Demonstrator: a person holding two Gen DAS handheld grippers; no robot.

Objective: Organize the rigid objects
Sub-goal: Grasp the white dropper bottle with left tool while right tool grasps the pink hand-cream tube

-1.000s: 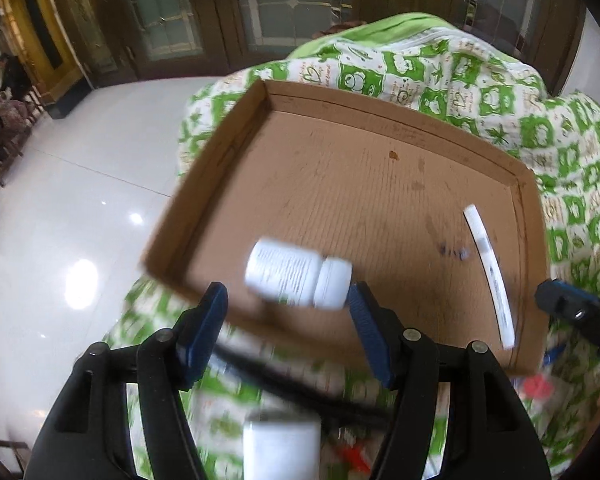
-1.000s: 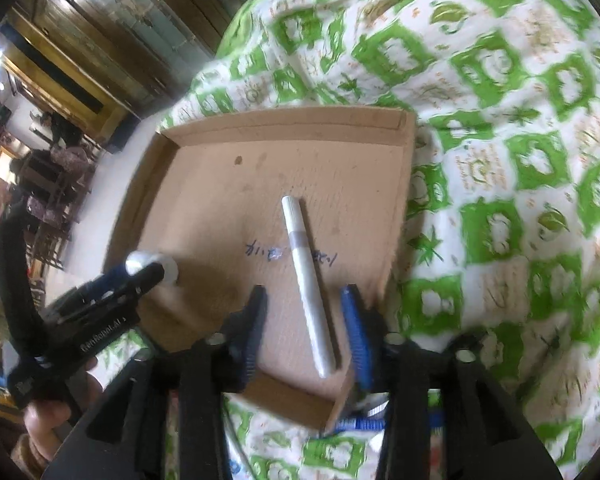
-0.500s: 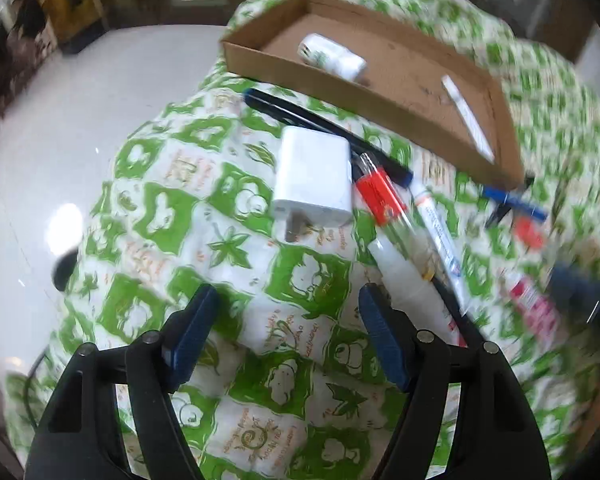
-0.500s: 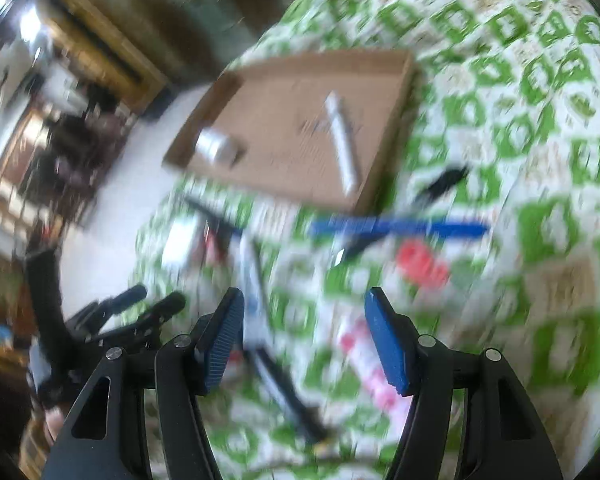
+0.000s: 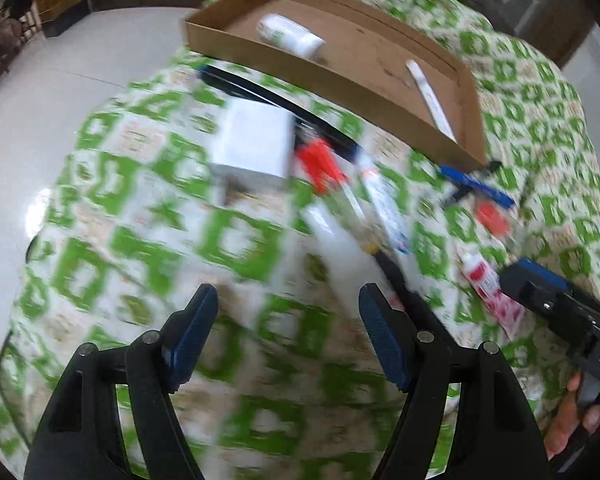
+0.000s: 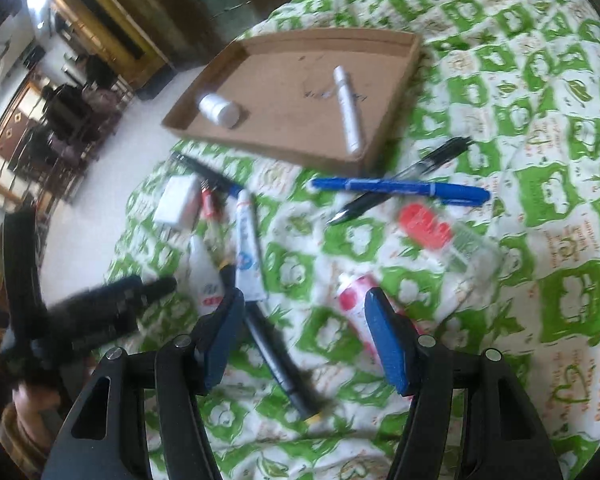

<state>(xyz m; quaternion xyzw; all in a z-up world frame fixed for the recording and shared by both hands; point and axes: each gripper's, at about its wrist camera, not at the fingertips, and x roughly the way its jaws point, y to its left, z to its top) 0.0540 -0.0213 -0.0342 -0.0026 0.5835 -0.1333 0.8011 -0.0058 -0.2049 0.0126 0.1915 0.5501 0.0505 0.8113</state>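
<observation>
A cardboard tray (image 6: 396,92) at the far side of the green patterned cloth holds a white pill bottle (image 6: 219,110) and a white marker (image 6: 347,109); the tray also shows in the left wrist view (image 5: 340,84). Loose on the cloth lie a white charger (image 5: 254,146), a blue pen (image 6: 400,190), a black pen (image 6: 404,178), a red-capped clear bottle (image 6: 444,236), a white tube (image 6: 247,244), a red-and-white tube (image 6: 358,304) and a black marker (image 6: 278,360). My left gripper (image 5: 288,328) is open and empty. My right gripper (image 6: 304,332) is open and empty over the red-and-white tube.
The cloth covers a rounded surface that drops off to a white tiled floor (image 5: 40,92) on the left. Wooden doors and furniture (image 6: 80,92) stand beyond. The left view is motion-blurred.
The pill bottle left my left gripper and now lies in the tray. Both grippers pulled back from the tray toward the near side, over the loose items.
</observation>
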